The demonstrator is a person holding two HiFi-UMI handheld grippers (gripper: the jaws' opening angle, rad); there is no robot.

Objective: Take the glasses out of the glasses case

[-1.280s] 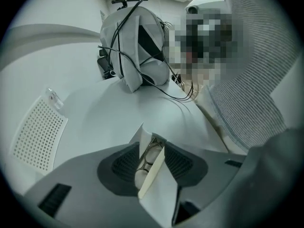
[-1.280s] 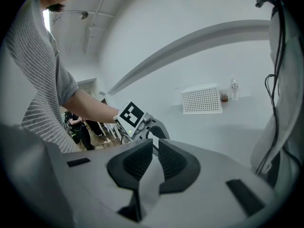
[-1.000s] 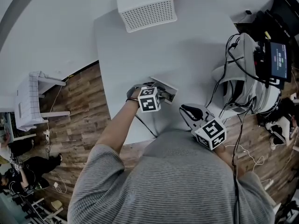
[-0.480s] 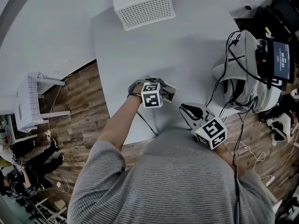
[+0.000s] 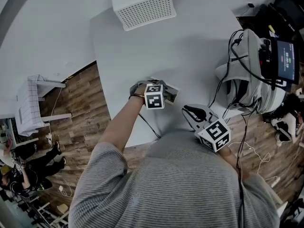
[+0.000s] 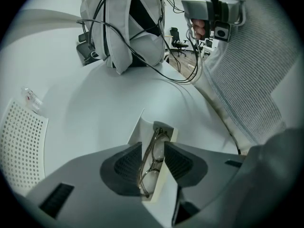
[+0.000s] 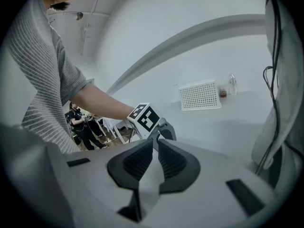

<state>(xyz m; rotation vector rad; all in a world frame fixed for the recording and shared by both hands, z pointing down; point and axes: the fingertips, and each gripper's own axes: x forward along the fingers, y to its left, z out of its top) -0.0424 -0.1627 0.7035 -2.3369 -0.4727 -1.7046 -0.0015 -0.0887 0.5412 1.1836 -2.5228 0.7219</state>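
The glasses case (image 5: 172, 92) lies open near the white table's front edge, and its pale lid (image 6: 139, 133) stands up. Thin-framed folded glasses (image 6: 159, 138) rest inside it. My left gripper (image 5: 166, 94) reaches into the case, and in the left gripper view its jaws (image 6: 152, 163) close on the glasses from both sides. My right gripper (image 5: 192, 113) hovers to the right of the case, close to the person's body. It is shut with nothing in it (image 7: 156, 157). From the right gripper view, the left gripper's marker cube (image 7: 144, 118) shows ahead.
A white perforated box (image 5: 142, 6) sits at the table's far end, with a small bottle (image 7: 232, 84) beside it. A grey bag (image 5: 247, 70) wrapped in black cables and a screen (image 5: 285, 61) crowd the right side. A cable (image 5: 148, 126) hangs over the front edge.
My left gripper shifted slightly right, further over the open case, then held still. The right gripper stayed in place.
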